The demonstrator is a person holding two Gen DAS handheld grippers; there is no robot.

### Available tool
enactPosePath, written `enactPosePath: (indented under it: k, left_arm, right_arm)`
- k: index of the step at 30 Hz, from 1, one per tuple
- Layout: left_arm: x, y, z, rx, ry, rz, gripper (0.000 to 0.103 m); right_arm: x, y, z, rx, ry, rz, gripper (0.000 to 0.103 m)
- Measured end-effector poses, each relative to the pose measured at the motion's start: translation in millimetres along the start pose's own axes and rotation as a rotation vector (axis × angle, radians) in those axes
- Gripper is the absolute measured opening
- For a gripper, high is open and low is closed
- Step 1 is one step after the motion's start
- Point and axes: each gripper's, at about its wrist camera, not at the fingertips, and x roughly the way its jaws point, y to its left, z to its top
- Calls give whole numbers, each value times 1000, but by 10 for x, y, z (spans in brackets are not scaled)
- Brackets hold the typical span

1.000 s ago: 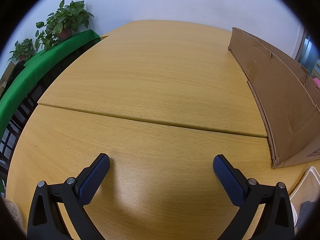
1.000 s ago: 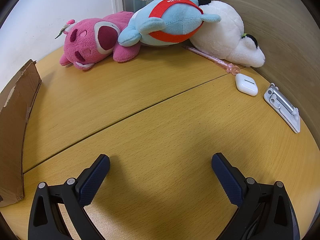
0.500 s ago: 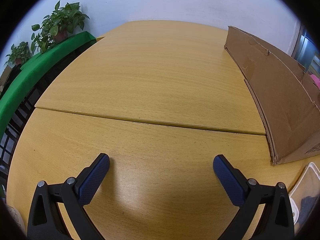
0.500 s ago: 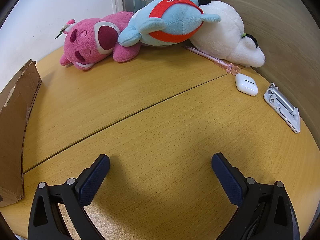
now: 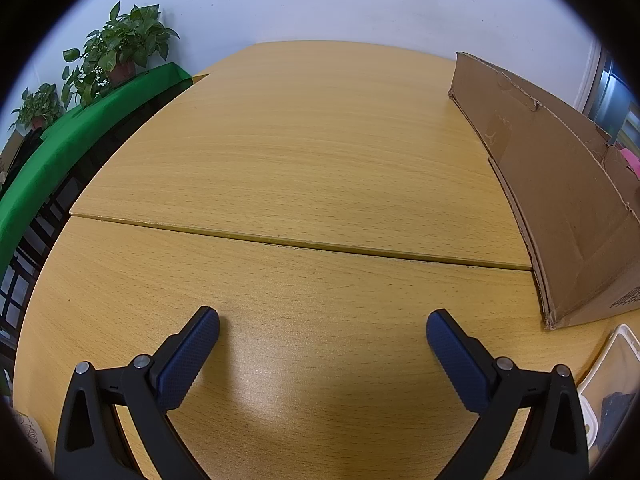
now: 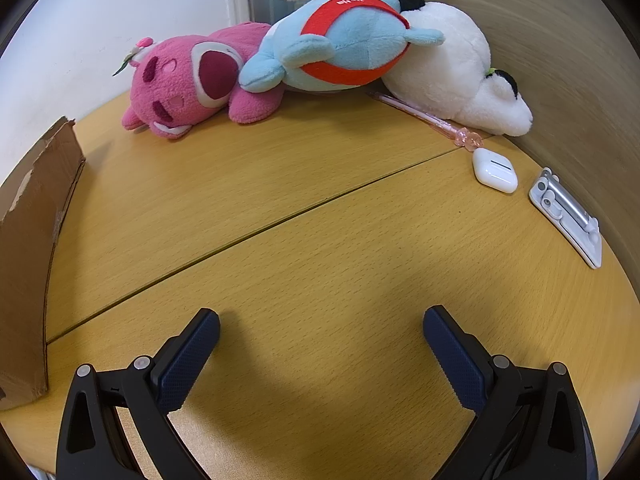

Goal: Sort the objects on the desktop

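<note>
Nearest the lenses, both pairs of fingers are spread wide and hold nothing. The left gripper [image 5: 322, 326] hangs over bare table [image 5: 304, 168]; a white tray corner [image 5: 612, 364] shows at its lower right, contents unclear. The right gripper [image 6: 321, 326] also sits above empty wood.

Middle distance, right view: the small things lie ahead and to the right of the right fingers, well apart from them. A silver-white flat gadget [image 6: 566, 216] lies nearest the right edge, long axis running away from the lens and slightly leftward. Just beyond, a white earbud case [image 6: 494, 170]. Beyond that, a pink pen [image 6: 428, 120], long axis diagonal, far end tucked under the white plush [image 6: 448, 72].

Far: blue plush [image 6: 344, 44] and pink plush [image 6: 188, 84] against the wall. A cardboard box [image 5: 560, 184] stands between the two grippers' areas.

Judgement: the right hand is the nearer one; the left view shows none of these items. Sorting looks unstarted. The earbud case or gadget calls for a forward-right reach.
</note>
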Motion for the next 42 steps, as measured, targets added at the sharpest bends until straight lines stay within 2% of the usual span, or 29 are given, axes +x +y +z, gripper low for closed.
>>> enactPosePath:
  k: [3,6,9,13,15,18,21,23,24,27,30,33,35,37,40,42]
  left_arm:
    - [12,-9,17,-7,0,5,103]
    - [5,-13,6,-4,0,4,103]
    - [-104,-93,-86,8,3,-1,103]
    - [-800,-408,-276,97,-148,30,103]
    - [-1218,-516,-328,88,-185,-18,103]
    - [-1879,-701,-439,109,-258,-106,103]
    - [-2349,-933,-579,119,-302,-162,103]
    - [-2514,-1102,-680,114,-317,-176,103]
    - [-2569,-1156,-763,113,-315,-195,103]
    - [-2573,-1355,-942,81,-279,-258,103]
    - [-2347,-1469,-1041,32,-185,-308,103]
    - [-2084,-1547,-1141,-22,-90,-357,103]
    - [-1944,-1601,-1197,-38,-41,-386,103]
    - [-1825,-1605,-1228,-64,-6,-407,103]
    - [-1661,-1570,-1286,-93,49,-475,102]
    - [-1566,-1619,-1323,-85,81,-472,102]
  right_arm:
    - [-25,4,-47,-33,36,27,103]
    - [-198,55,-205,-77,41,119,103]
    - [-648,190,-369,-172,-47,158,103]
    - [-1442,357,-580,-289,-174,252,103]
    - [-1854,414,-742,-329,-243,305,103]
    - [-2255,497,-974,-385,-302,381,103]
    - [-2500,646,-1239,-445,-301,504,103]
    - [-2600,764,-1396,-487,-261,652,103]
    - [-2627,847,-1457,-511,-236,697,103]
    - [-2745,1159,-1702,-604,-220,731,103]
    - [-2821,1457,-1966,-672,-164,838,103]
    - [-2884,1695,-2201,-723,-124,903,101]
    - [-2874,1890,-2374,-767,-96,926,97]
    - [-2771,2021,-2464,-797,-56,928,85]
    - [-2684,2192,-2630,-813,8,959,78]
    - [-2646,2272,-2687,-823,40,999,78]
